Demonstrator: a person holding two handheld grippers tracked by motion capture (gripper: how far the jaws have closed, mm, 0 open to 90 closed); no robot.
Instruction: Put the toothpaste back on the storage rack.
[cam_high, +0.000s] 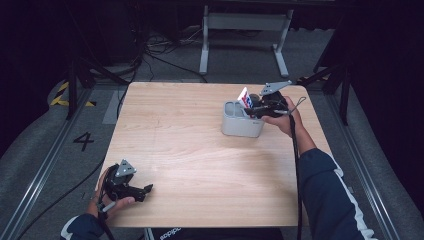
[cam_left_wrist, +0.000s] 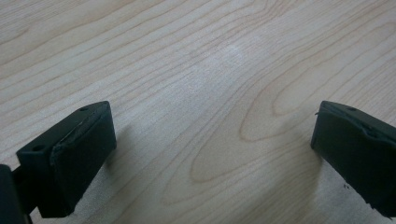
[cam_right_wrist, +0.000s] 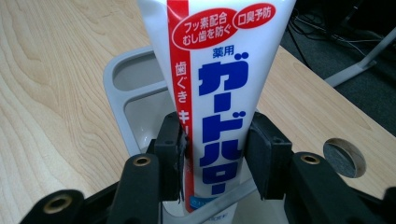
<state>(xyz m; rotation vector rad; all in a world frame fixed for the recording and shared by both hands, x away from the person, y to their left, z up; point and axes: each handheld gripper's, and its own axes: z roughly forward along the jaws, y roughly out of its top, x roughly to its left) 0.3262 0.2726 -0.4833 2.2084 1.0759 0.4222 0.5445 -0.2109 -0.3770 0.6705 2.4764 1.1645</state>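
Observation:
A white toothpaste tube (cam_high: 244, 96) with red and blue print stands upright in a grey holder (cam_high: 240, 125) at the table's far right. My right gripper (cam_high: 255, 107) comes in from the right and is shut on the tube. In the right gripper view the two pads (cam_right_wrist: 170, 144) press on both sides of the toothpaste tube (cam_right_wrist: 219, 93), whose lower end dips into a compartment of the holder (cam_right_wrist: 114, 93). My left gripper (cam_high: 145, 190) lies at the front left corner of the table. Its jaws stand wide apart over bare wood, so the left gripper (cam_left_wrist: 215, 140) is open.
The wooden table (cam_high: 190, 150) has a round cable hole (cam_right_wrist: 344, 157) near its right edge. Behind the table stands a grey metal frame (cam_high: 245, 30), with cables on the floor (cam_high: 160, 50). A floor mark "4" (cam_high: 83, 140) lies left of the table.

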